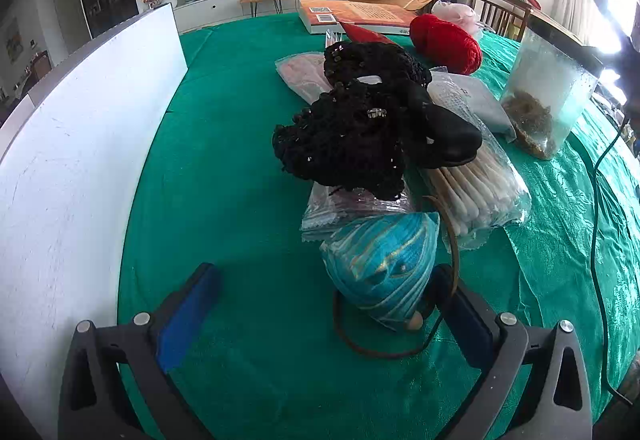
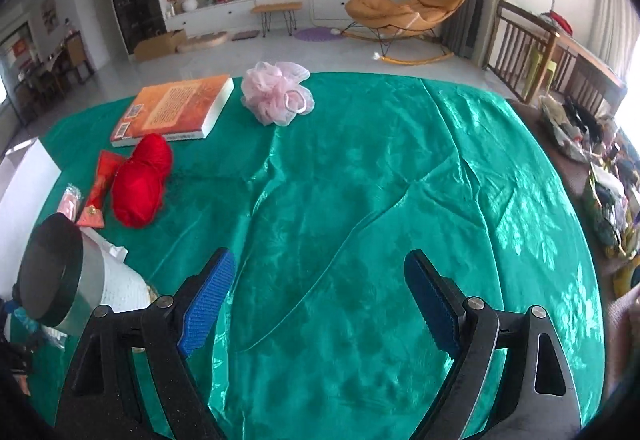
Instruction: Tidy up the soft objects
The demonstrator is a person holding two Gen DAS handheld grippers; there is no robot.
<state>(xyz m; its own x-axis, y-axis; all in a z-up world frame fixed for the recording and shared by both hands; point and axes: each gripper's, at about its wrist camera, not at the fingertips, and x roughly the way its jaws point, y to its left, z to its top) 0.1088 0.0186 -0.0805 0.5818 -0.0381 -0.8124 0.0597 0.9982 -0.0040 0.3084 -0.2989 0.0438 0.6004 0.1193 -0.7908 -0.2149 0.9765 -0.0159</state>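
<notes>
The soft things lie in a loose row on the table under its green satin cloth [image 2: 360,179]. Nearest the left gripper [image 1: 324,304] is a teal-and-gold striped fabric pouch with a brown cord [image 1: 380,264], sitting between the jaws close against the right-hand blue pad; the other pad stands well clear, so the gripper is released and grips nothing. Just behind the pouch a black beaded crochet piece [image 1: 352,143] lies heaped over clear packets and a clear bag of white cotton swabs [image 1: 480,195]. Toward the far edge are a red ball of yarn [image 1: 448,43] and a pale pink mesh bath puff [image 2: 278,93], the puff beside an orange paperback book [image 2: 176,109] near the far edge. A clear plastic jar with brown crumbs [image 1: 548,95] stands at the right of the row, and a white board [image 1: 80,143] rises along the left edge.

The right gripper [image 2: 320,300] hangs over bare cloth, jaws spread wide with nothing between them.

The step in hand looks like choosing the next soft item, probably the pouch for the left. To do it well, centre the jaws on the pouch's body rather than its cord, since the cord loops under the right finger and could snag or drag. Close gently; the fabric will squash. Lift straight up so the crochet heap behind is not pulled along.
</notes>
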